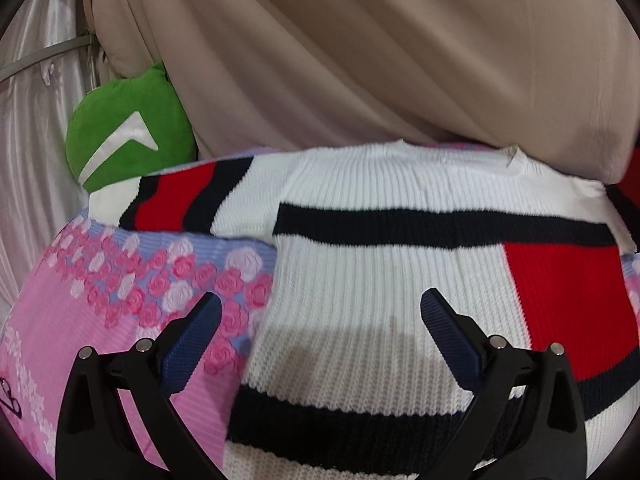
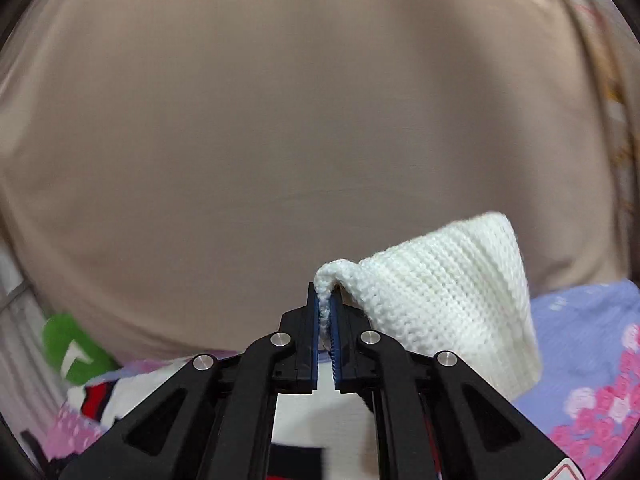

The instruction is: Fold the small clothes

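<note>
A pink-and-lilac rose-patterned bedspread (image 1: 120,280) covers the surface, a green cushion (image 1: 128,132) with a white chevron sits at its far left — tan drapery (image 1: 360,60) hangs behind, beside a pale satin curtain (image 1: 32,120).

The knit sweater (image 1: 360,264) is white with navy stripes and red blocks; the blanket (image 1: 100,320) beneath is pink and lavender with rose motifs; the plush (image 1: 128,136) is green with white chevrons; the curtain (image 1: 380,60) is plain beige
</note>
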`<state>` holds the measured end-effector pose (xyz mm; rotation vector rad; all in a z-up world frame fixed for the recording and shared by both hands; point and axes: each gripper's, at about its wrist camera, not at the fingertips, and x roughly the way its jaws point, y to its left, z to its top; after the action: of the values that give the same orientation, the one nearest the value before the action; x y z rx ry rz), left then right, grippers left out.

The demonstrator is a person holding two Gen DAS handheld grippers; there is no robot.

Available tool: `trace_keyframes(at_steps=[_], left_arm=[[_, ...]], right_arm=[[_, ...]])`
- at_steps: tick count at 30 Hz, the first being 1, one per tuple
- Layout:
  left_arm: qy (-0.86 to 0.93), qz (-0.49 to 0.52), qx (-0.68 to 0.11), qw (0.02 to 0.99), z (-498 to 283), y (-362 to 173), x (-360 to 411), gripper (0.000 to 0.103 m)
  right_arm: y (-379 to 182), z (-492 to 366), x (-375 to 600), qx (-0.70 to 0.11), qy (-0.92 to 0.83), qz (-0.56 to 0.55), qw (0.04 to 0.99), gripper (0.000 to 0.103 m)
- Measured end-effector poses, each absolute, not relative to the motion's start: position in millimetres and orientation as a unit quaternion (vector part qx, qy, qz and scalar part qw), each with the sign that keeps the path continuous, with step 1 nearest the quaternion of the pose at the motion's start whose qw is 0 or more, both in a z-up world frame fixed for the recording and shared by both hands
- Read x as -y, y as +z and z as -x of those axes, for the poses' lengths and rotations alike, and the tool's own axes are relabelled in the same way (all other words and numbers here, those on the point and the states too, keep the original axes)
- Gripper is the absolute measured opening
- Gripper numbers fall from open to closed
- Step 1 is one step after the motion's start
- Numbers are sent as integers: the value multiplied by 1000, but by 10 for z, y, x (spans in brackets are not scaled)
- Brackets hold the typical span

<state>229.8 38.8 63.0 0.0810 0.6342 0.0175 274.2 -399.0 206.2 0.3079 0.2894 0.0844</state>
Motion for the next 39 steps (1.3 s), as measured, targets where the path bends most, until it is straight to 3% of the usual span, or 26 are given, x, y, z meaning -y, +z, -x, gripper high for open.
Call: trace_keyframes(at_steps=[6, 9, 11, 13, 18, 23, 25, 26, 27, 28, 29, 30, 34, 39], left_arm=[[-28, 5, -320, 947, -2472, 756, -413, 98], [-39, 27, -341, 939, -2614, 703, -501, 98], [-42, 30, -348, 936, -2691, 669, -564, 98], [-48, 22, -349, 935, -2755, 639, -584, 98], [-72, 40, -377, 923, -3190, 573, -454, 98], [-113, 88, -398, 906, -3767, 509, -189, 98], [-123, 118, -410, 896, -3954, 433, -142, 97], [-125, 130, -417, 891, -4016, 399, -137, 92], [-129, 143, -425, 885, -4058, 373, -136, 63], [-144, 151, -432, 878, -4091, 360, -122, 28], [-161, 157, -439, 870, -4118, 359, -119, 11], [-170, 165, -434, 869, -4102, 405, -152, 7], [-169, 178, -367, 897, -3801, 746, -483, 6], [-117, 117, -422, 891, -3811, 338, -551, 10]], right_arm=[[1506, -3366, 1935, -264, 222, -20, 938, 21], [1235, -3196, 1636, -267, 251, 9, 930, 21], [1166, -3063, 1892, -259, 229, -16, 938, 25], [1118, -2951, 2299, -257, 181, -47, 948, 37], [925, -2689, 3267, -281, 45, -80, 955, 42], [685, -2728, 3788, -316, 5, -124, 941, 55], [636, -2791, 3873, -328, 4, -135, 935, 68], [607, -2818, 3898, -330, 3, -138, 934, 68], [555, -2843, 3913, -332, 5, -142, 932, 68], [544, -2869, 3913, -334, 9, -146, 931, 68], [527, -2893, 3907, -332, 11, -151, 931, 68], [505, -2899, 3889, -330, 14, -154, 931, 68], [476, -2893, 3867, -327, 28, -151, 933, 69], [446, -3081, 3778, -340, 26, -144, 929, 69]])
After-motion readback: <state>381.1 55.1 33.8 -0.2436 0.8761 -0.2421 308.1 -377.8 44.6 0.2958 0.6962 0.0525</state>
